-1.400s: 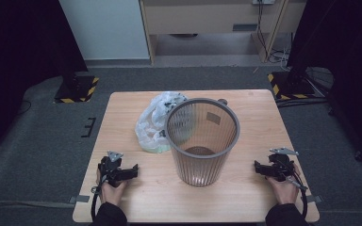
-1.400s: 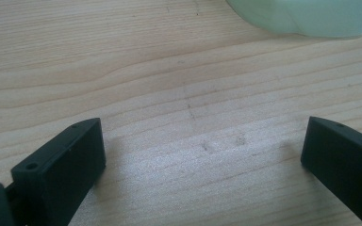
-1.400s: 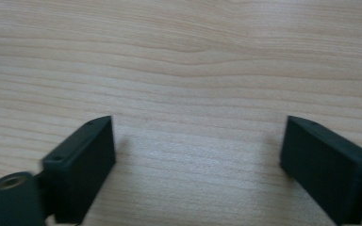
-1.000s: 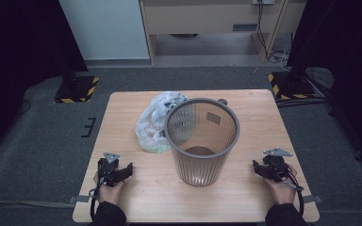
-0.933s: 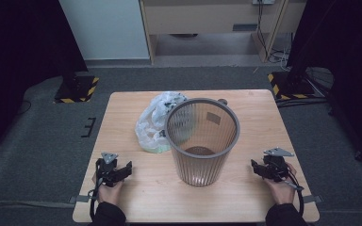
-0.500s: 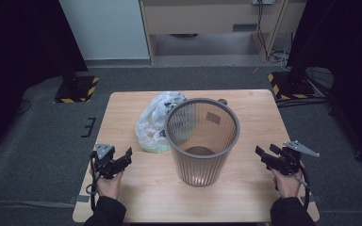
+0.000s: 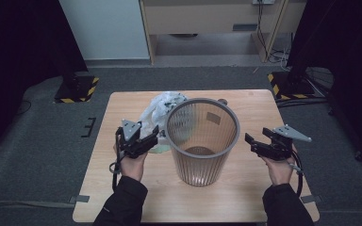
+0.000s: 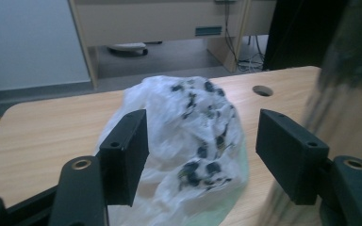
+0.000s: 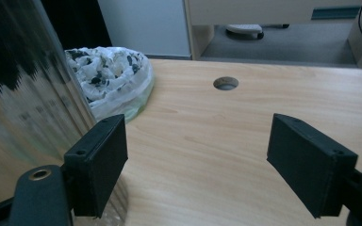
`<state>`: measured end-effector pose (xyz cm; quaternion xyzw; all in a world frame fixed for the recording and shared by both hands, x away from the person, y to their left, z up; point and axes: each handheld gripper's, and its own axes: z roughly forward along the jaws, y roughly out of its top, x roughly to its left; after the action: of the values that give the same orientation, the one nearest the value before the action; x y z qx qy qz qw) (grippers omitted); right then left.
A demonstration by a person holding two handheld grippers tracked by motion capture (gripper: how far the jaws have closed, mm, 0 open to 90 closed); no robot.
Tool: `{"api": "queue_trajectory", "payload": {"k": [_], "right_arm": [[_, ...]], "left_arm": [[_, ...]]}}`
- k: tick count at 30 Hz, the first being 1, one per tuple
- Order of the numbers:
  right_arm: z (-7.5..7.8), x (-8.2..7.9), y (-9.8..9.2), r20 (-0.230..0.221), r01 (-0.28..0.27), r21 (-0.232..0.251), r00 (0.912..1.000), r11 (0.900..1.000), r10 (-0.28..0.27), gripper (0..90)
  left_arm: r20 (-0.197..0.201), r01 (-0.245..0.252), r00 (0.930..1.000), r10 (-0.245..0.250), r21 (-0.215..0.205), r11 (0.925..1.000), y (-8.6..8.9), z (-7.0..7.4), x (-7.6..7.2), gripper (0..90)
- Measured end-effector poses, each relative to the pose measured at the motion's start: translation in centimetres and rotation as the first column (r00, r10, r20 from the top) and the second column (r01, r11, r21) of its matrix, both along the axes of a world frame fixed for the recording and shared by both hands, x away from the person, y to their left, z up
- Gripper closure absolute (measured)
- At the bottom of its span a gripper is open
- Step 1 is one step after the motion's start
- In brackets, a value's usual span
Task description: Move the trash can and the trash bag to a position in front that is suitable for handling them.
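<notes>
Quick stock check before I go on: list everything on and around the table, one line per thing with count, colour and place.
wire bin: 1, grey mesh, upright at mid-table, something dark at its bottom.
plastic bag: 1, white with dark print and a greenish edge, crumpled on the table beside the bin, ahead of the left gripper.
table: 1, light wood, with a round hole near its far edge.
hazard-striped bases: 2, black and yellow, on the grey floor at the table's far corners.
cabinet: 1, light wood, beyond the table.
left gripper: 1, black, jaws open, bag in line between them, untouched.
right gripper: 1, black, jaws open, nothing between them, beside the bin.
</notes>
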<state>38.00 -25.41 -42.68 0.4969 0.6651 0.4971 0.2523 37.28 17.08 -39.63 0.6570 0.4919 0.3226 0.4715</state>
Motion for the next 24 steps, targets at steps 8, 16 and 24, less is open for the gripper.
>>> {"api": "queue_trajectory", "payload": {"k": [8,16,24], "right_arm": [[0.7,1.3,3.3,0.028,-0.004,-0.028,0.9996,1.0,0.005,28.8],[0.9,0.8,5.9,0.046,-0.05,-0.07,0.9975,0.996,0.053,55.0],[0.9,0.3,6.7,0.029,-0.061,-0.095,0.9975,0.994,0.064,65.7]], "left_arm": [[0.02,0.033,0.9992,-0.033,0.019,0.9993,-2.3,-0.1,0.1,45.5],[0.022,0.067,0.9974,-0.068,0.038,0.997,-2.9,-0.3,-1.2,60.2],[-0.039,0.106,0.9936,-0.106,-0.001,0.9943,-2.8,-0.5,-1.6,80.6]]}}
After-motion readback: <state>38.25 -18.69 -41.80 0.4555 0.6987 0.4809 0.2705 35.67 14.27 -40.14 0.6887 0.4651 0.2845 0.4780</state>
